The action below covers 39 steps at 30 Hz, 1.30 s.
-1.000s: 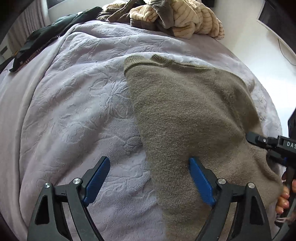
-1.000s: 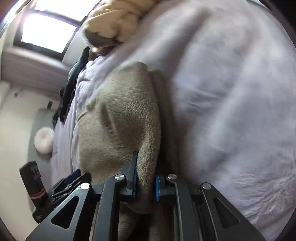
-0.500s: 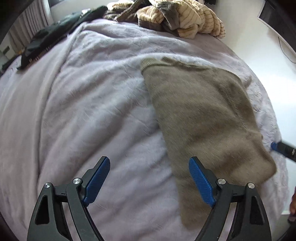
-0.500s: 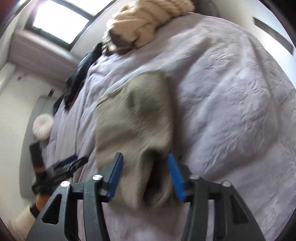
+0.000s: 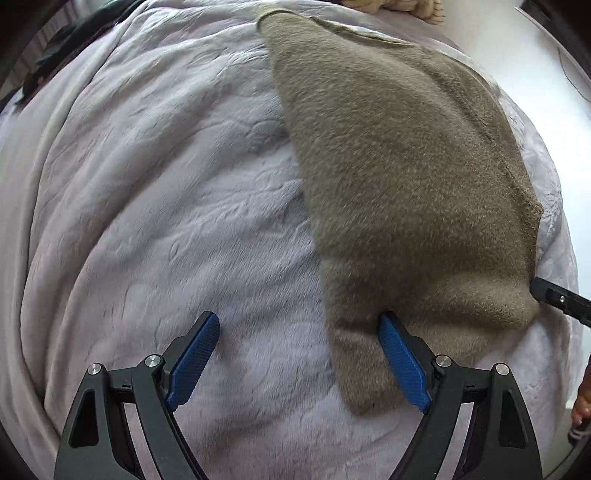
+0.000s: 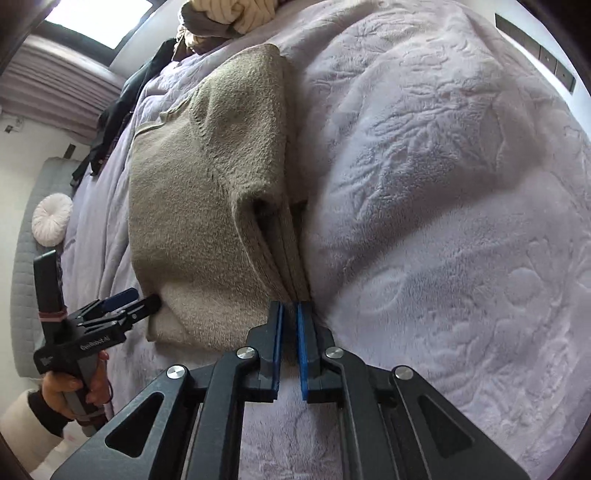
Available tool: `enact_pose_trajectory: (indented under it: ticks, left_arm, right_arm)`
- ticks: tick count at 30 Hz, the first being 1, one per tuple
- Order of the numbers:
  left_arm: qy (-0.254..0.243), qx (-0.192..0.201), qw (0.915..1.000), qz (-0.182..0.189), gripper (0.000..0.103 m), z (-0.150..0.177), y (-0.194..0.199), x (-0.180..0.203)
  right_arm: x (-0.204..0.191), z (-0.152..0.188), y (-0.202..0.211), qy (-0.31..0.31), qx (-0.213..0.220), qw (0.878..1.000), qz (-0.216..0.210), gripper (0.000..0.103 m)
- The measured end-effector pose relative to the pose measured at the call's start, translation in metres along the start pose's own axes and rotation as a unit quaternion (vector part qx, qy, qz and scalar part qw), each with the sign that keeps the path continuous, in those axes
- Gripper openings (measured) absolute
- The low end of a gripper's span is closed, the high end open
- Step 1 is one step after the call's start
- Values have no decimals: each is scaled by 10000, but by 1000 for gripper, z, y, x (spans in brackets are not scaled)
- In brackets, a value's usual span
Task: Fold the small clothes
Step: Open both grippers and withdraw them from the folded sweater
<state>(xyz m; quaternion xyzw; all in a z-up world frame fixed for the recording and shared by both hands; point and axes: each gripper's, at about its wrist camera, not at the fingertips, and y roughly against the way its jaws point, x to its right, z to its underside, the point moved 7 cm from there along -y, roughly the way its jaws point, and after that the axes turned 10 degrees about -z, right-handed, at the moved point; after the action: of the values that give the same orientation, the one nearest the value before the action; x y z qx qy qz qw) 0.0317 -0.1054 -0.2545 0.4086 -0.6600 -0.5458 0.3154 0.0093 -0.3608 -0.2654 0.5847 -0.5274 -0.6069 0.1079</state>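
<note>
A fuzzy olive-brown sweater lies folded on the lilac bedspread. My left gripper is open, its right finger resting at the sweater's near left edge and its left finger on bare blanket. In the right wrist view the sweater shows stacked folded layers at its near edge. My right gripper has its blue pads nearly closed, tips just at the folded edge; I see no cloth between them. The left gripper also shows in the right wrist view, touching the sweater's corner.
A heap of cream and brown clothes lies at the bed's far end, with dark garments beside it. A round white cushion sits on a grey bench off the bed. White floor borders the bed's right edge.
My right gripper let go of the sweater fold, opened, then closed again at the folded edge. The left gripper moved closer over the sweater's near edge, still open.
</note>
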Motion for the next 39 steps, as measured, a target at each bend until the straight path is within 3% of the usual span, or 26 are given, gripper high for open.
enact_pose_trajectory:
  ticks: [8,19,27,29,30,31,32,33,36,39]
  left_arm:
    - [-80,-219,9989,-403,88,8,20,8]
    - [202,-335,9975,-582,88,32,59,21]
    - [447,-315,9968,-580,88,39,84,52]
    - [486,-244,9966,-622,88,39,89,51]
    - [522,-204,9964,-631,88,41,94,53]
    - [569,-174,9962,-638,88,41,97,55]
    - [643,-153,9959,-624,91,41,99,56]
    - [739,-151,9955,-572,103,41,101,57]
    - [846,-128,9950,-520,103,42,109,59]
    - [724,-147,9949,-690,103,38,108,61]
  right_arm:
    - [0,-2,3,-366,-85,9992,-99,13]
    - [11,12,24,-772,-275,9964,-201,13]
    - [2,1,31,-578,-345,9974,-254,15]
    - [-2,-3,30,-538,-344,9976,-262,32]
    - [-5,-6,30,-496,-329,9978,-288,55]
    - [-8,-8,30,-433,-306,9981,-322,69]
    - [-10,-9,30,-394,-304,9982,-344,70]
    - [-14,-10,30,-337,-322,9982,-385,70]
    - [-23,-16,32,-70,-240,9989,-386,85]
    - [-28,-19,32,28,-263,9990,-355,85]
